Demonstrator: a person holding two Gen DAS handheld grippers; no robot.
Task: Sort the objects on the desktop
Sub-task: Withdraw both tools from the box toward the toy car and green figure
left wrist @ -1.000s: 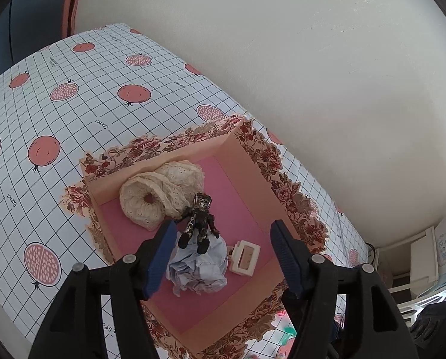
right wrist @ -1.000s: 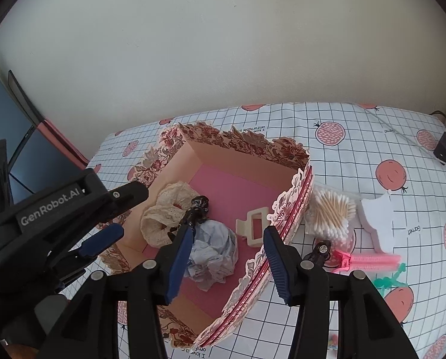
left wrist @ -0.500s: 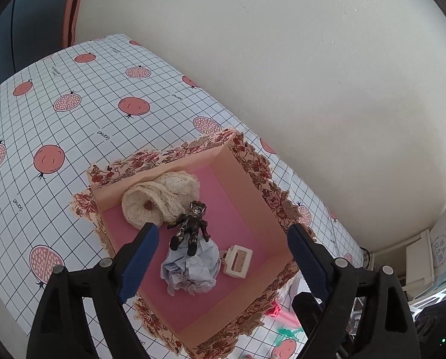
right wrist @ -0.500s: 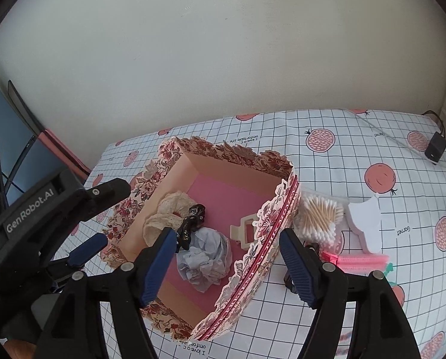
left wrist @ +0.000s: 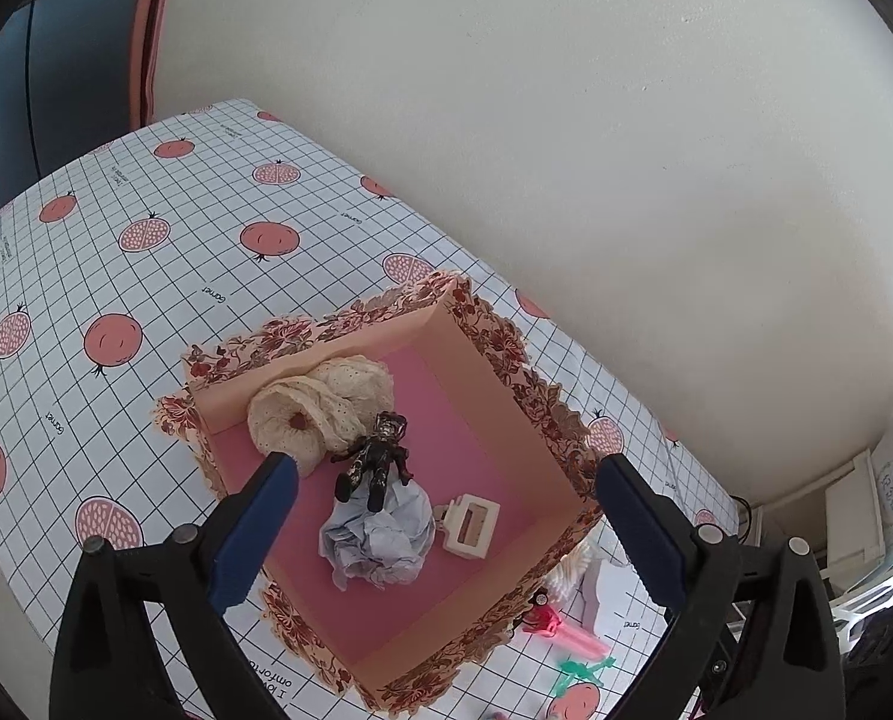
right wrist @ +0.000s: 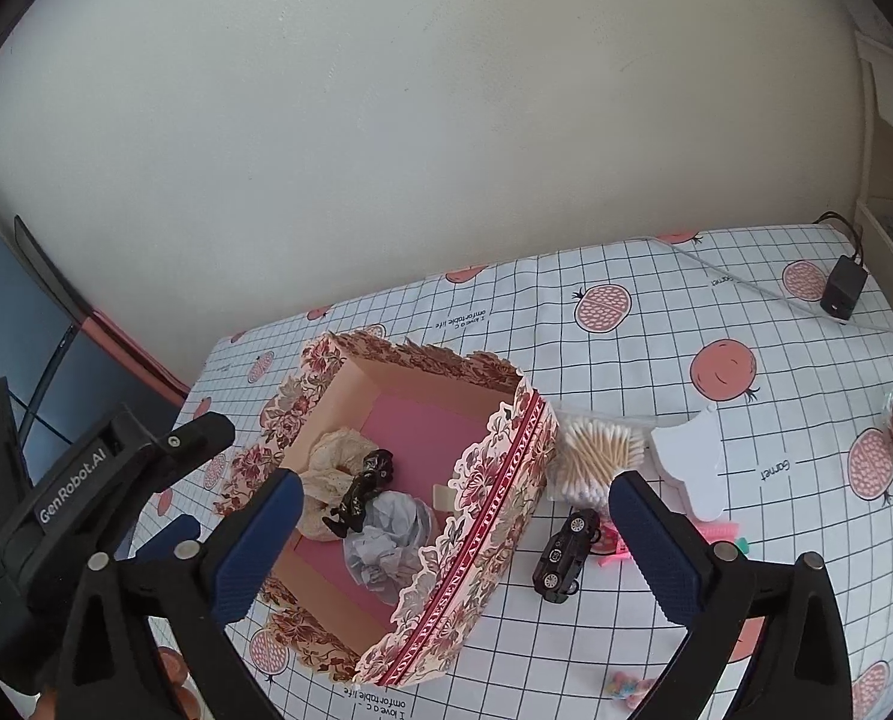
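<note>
A: Inside the floral box (left wrist: 506,360), item one: black figurine (left wrist: 374,462), lying across lace scrunchie (left wrist: 320,408) and crumpled paper (left wrist: 380,540); cream clip (left wrist: 473,525) beside them.

B: Left gripper (left wrist: 446,516)?

A: Above the box, jaws opening, nothing between them; figurine below, untouched.

B: Right gripper (right wrist: 452,528)?

A: Jaws opening wide, empty, over the box's near wall. On the counter (right wrist: 656,312) beside it: toy car (right wrist: 566,552), cotton swabs (right wrist: 596,456).
</note>
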